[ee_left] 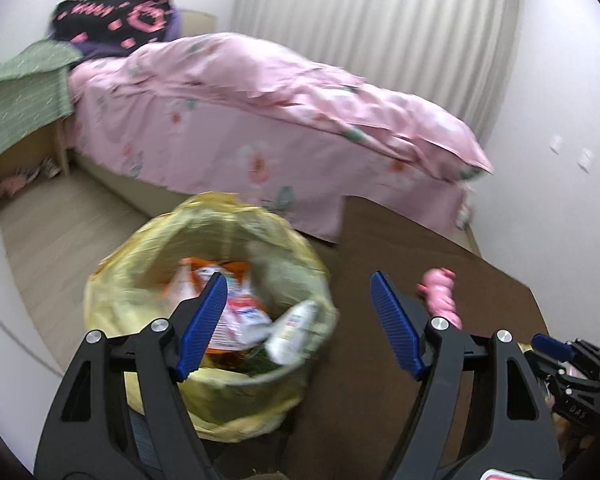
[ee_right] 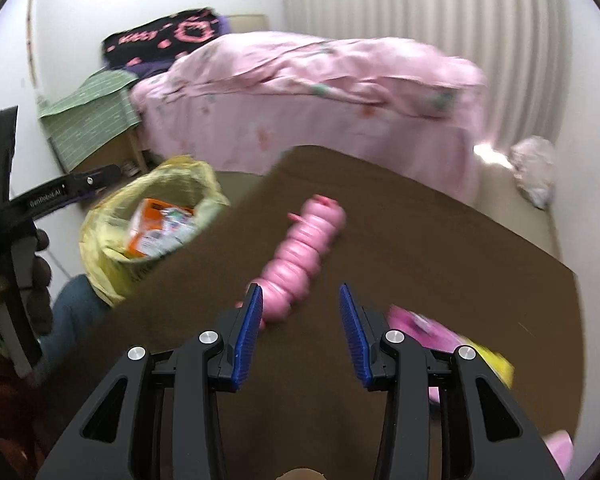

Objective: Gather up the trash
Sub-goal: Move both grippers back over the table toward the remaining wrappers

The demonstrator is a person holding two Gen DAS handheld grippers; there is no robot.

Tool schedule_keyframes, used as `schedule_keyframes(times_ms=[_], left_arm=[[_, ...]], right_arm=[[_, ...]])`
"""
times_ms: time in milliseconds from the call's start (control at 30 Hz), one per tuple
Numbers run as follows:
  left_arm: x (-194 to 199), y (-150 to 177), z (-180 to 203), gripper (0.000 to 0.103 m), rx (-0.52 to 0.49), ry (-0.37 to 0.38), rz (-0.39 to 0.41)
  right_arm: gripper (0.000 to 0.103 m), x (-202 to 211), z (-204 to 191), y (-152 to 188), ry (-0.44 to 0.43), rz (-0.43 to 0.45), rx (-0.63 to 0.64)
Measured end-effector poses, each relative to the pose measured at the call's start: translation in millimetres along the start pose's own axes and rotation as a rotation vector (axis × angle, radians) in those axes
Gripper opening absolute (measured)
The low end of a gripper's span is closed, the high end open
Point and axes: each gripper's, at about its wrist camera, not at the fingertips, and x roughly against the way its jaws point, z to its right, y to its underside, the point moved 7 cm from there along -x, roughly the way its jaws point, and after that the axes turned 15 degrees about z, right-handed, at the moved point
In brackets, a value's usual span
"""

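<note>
"Kitty" on black blanket (ee_right: pixel 164 38); "Genlinbot.AI" on left gripper (ee_right: pixel 48 199)

Bin (ee_left: pixel 112 280) on floor left of table (ee_left: pixel 420 248); wrappers (ee_left: pixel 236 312) inside; toy (ee_right: pixel 300 252) on table; bed (ee_left: pixel 260 120) behind.

Brown table (ee_right: pixel 380 240) bearing pink segmented toy (ee_right: pixel 300 252), pink-yellow packet (ee_right: pixel 428 330) near edge

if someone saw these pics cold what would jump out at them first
Probably the bed under its pink floral cover, filling the back of the room in front of the white curtain. Next, the bin with a yellow bag on the floor beside the brown table, packed with wrappers. On the table itself, a row of pink bottles lies just ahead of the open right gripper.
</note>
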Motion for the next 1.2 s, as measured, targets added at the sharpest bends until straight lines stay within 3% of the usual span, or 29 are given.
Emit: schedule_keyframes(times_ms=[100, 233, 367, 633, 767, 867, 967, 1100, 1200], left_arm=[[5, 3, 30, 0.071, -0.022, 0.087, -0.013], [10, 14, 76, 0.075, -0.044, 0.268, -0.056], [4, 38, 125, 0.076, -0.09, 0.413, -0.165], [-21, 88, 236, 0.076, -0.335, 0.642, -0.29], [-50, 111, 286, 0.076, -0.486, 0.674, -0.334], [-77, 134, 309, 0.075, -0.566, 0.678, -0.421], [-96, 156, 311, 0.061, -0.589, 0.651, -0.527], [-86, 152, 293, 0.031, -0.555, 0.606, -0.502], [-73, 150, 267, 0.026, -0.496, 0.56, -0.499]], right_arm=[[0.038, 32, 24, 9, 0.073, 0.05, -0.025], [0.038, 72, 52, 24, 0.163, 0.112, -0.048], [0.038, 102, 75, 46, 0.222, 0.129, -0.081], [0.038, 131, 103, 102, 0.253, 0.088, -0.185], [0.038, 135, 107, 120, 0.25, 0.075, -0.236], [0.038, 133, 107, 131, 0.242, 0.059, -0.263], [0.038, 129, 105, 136, 0.221, 0.039, -0.267], [0.038, 122, 99, 130, 0.189, 0.042, -0.244], [0.038, 111, 95, 121, 0.197, 0.041, -0.211]])
